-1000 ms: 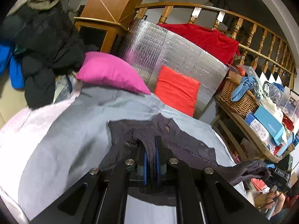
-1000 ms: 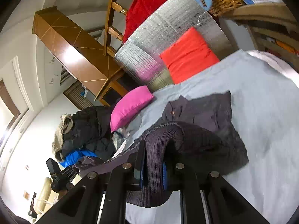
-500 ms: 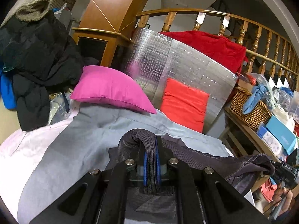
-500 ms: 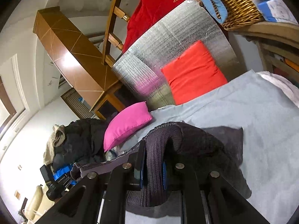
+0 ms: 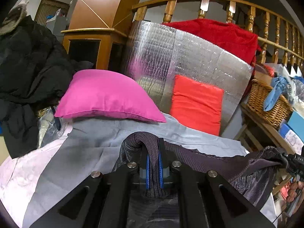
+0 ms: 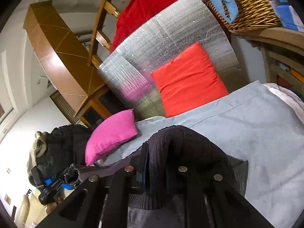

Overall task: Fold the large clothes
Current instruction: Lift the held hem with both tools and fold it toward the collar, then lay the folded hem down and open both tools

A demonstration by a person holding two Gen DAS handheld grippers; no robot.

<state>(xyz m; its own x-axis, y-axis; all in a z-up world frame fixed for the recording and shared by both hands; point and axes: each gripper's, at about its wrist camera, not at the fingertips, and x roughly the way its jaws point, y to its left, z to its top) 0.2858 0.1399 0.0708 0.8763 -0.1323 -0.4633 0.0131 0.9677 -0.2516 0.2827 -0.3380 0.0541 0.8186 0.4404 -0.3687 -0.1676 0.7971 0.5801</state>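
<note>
A dark grey jacket with a ribbed knit hem [image 5: 199,163] hangs stretched between my two grippers above the grey sheet [image 5: 79,152] of a bed. My left gripper [image 5: 153,152] is shut on a fold of the ribbed hem, which sits between its blue pads [image 5: 148,171]. The cloth runs right to my right gripper [image 5: 293,160], held in a hand. In the right wrist view my right gripper [image 6: 155,152] is shut on the dark knit [image 6: 199,152], which drapes over its fingers. The taut edge leads left to the left gripper [image 6: 51,185].
A pink pillow [image 5: 110,96] and a red cushion [image 5: 197,102] lie at the head of the bed against a silver foil mat [image 5: 190,60]. Dark coats [image 5: 28,66] are piled on the left. A wicker basket [image 5: 266,98] and boxes fill shelves on the right, under a wooden railing.
Both grippers have carried the hem toward the pillows. The jacket part that lay spread on the sheet ahead has come up and back under the grippers. The pillows look nearer.
</note>
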